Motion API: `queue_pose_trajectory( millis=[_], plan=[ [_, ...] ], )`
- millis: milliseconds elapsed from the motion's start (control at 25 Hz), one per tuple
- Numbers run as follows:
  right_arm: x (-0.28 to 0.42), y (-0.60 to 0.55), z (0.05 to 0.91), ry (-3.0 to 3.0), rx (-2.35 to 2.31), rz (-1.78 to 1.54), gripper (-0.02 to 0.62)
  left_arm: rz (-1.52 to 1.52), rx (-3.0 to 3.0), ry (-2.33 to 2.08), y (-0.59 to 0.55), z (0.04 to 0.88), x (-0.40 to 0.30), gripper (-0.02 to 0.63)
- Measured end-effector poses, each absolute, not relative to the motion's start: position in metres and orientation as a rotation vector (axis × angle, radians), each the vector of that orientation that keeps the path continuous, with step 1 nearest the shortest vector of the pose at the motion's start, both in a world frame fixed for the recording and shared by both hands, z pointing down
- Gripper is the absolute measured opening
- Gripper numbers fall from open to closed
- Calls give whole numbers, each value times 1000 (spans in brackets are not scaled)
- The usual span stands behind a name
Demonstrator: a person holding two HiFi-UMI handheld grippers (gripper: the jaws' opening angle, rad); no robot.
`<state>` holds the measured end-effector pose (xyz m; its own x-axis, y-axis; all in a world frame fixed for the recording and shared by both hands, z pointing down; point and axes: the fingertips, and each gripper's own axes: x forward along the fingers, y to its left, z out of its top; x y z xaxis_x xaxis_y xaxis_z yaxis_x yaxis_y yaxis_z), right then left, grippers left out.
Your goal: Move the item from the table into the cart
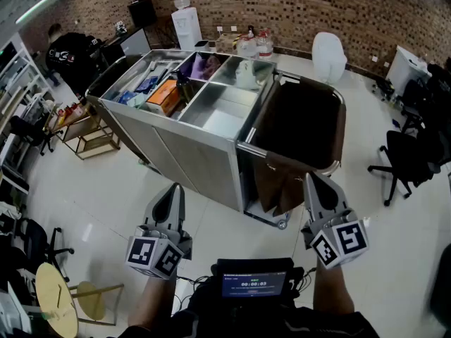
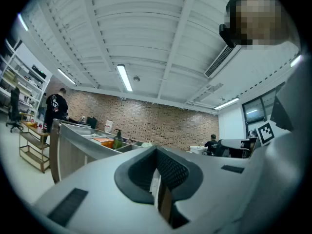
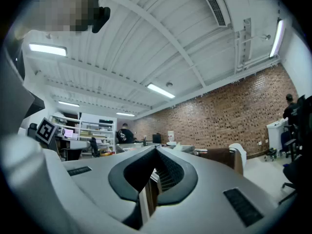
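A steel cart [image 1: 184,146] stands on the white floor ahead of me, its top split into compartments. One compartment holds an orange packet [image 1: 163,94], another a purple item [image 1: 203,66], another a white item [image 1: 246,74]. A brown bag [image 1: 299,129] hangs open at the cart's right end. My left gripper [image 1: 175,189] points at the cart's near side, shut and empty. My right gripper [image 1: 313,179] points at the brown bag's near edge, also shut with nothing in it. Both sit short of the cart. In the left gripper view the cart [image 2: 73,145] shows at the left.
A counter with bottles [image 1: 255,44] and a water dispenser [image 1: 184,20] lines the brick wall behind the cart. A person [image 1: 70,55] stands at the far left by a low shelf [image 1: 88,132]. Office chairs [image 1: 409,157] stand at the right. A round wooden stool [image 1: 58,300] is at the lower left.
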<state>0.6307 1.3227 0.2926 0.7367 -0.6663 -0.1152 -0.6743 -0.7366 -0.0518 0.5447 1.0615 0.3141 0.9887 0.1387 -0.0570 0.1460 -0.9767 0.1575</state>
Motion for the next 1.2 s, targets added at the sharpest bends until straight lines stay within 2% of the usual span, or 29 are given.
queue_pose_trajectory(
  millis=[200,400,520,720,1000,1200],
  plan=[
    [602,1192,267,1255,-2822,156,3,-52,2960,24,924,311,484,3],
    [571,926,242,1409,-2767,153,3,-108,2966,-151,672,293,411,3],
    [563,812,241,1527,-2696,118,3,-116,2938,-317,569,291,380,3],
    [565,647,247,1769,-2550,71,3,-143,2927,-545,440,282,347,3],
    [576,471,249,2039,-2279,60,3,-144,2869,-938,318,278,314,3],
    [535,305,256,2254,-2066,32,3,-129,2759,-1218,205,284,245,3]
  ],
)
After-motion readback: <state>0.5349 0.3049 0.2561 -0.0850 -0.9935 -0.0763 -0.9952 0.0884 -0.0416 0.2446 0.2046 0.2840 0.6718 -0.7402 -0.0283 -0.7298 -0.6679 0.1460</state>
